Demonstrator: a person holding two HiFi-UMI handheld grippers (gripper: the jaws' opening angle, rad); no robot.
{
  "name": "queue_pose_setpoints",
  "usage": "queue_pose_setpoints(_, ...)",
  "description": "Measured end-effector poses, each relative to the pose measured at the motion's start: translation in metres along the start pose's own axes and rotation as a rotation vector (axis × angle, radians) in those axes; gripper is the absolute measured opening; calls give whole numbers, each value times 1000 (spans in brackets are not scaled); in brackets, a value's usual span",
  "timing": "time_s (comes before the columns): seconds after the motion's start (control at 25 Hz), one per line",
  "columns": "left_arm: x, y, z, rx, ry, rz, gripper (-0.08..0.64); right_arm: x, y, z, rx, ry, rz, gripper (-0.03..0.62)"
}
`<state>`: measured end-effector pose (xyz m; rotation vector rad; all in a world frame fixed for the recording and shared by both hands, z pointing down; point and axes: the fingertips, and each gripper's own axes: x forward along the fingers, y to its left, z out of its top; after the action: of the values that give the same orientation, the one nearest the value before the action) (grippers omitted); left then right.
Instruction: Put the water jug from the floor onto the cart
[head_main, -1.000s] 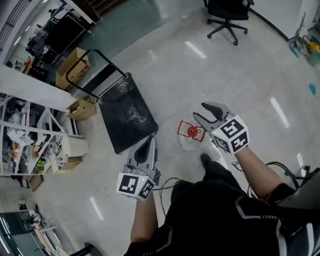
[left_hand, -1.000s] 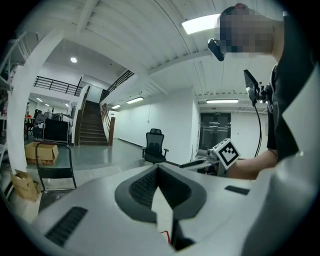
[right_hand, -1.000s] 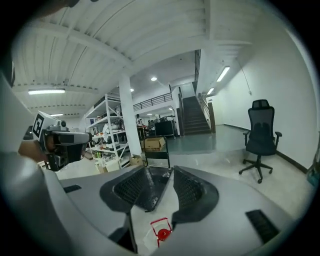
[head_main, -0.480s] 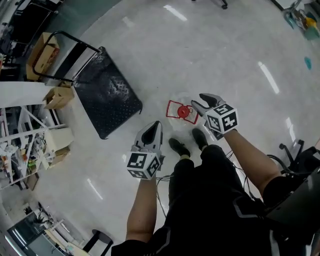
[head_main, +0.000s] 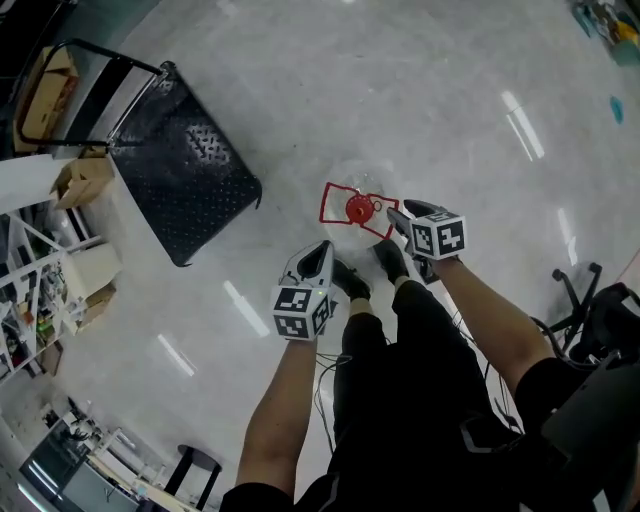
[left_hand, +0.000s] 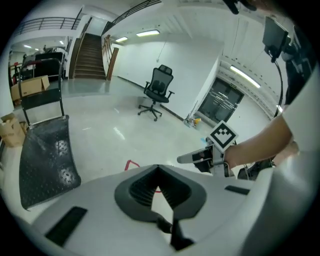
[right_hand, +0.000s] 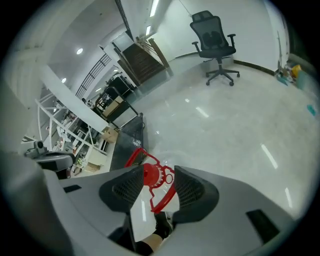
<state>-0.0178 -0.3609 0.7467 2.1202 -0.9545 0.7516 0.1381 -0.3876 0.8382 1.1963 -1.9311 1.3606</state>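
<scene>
The clear water jug (head_main: 352, 190) with a red cap (head_main: 358, 209) and red carry handle (head_main: 335, 192) stands on the floor in front of the person's shoes. My right gripper (head_main: 398, 217) is open, its tips at the handle's right side; in the right gripper view the cap (right_hand: 151, 175) shows between the jaws of that gripper (right_hand: 157, 172). My left gripper (head_main: 320, 252) is shut with nothing in it, a little to the jug's lower left. The black platform cart (head_main: 185, 175) lies to the left, apart from the jug. In the left gripper view, my left gripper (left_hand: 159, 170) points toward the handle (left_hand: 131, 164).
Cardboard boxes (head_main: 78, 175) and a white shelf rack (head_main: 40, 290) stand left of the cart, beside its push handle (head_main: 95, 70). A chair base (head_main: 578, 290) is at the right. An office chair (right_hand: 215, 42) stands far across the glossy floor.
The view has dropped closer to the jug. Both grippers have come in toward it, the right one up to the red handle. The left stayed shut, the right open.
</scene>
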Motion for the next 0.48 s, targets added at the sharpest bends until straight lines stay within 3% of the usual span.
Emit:
queue_pose_setpoints(0.16, 21, 7, -30, -22, 72, -20, -9, 25, -19, -31, 43, 58, -27, 173)
queue_pose_setpoints(0.48, 37, 5, -54, -65, 97, -38, -9, 53, -31, -58, 149, 119, -14, 176)
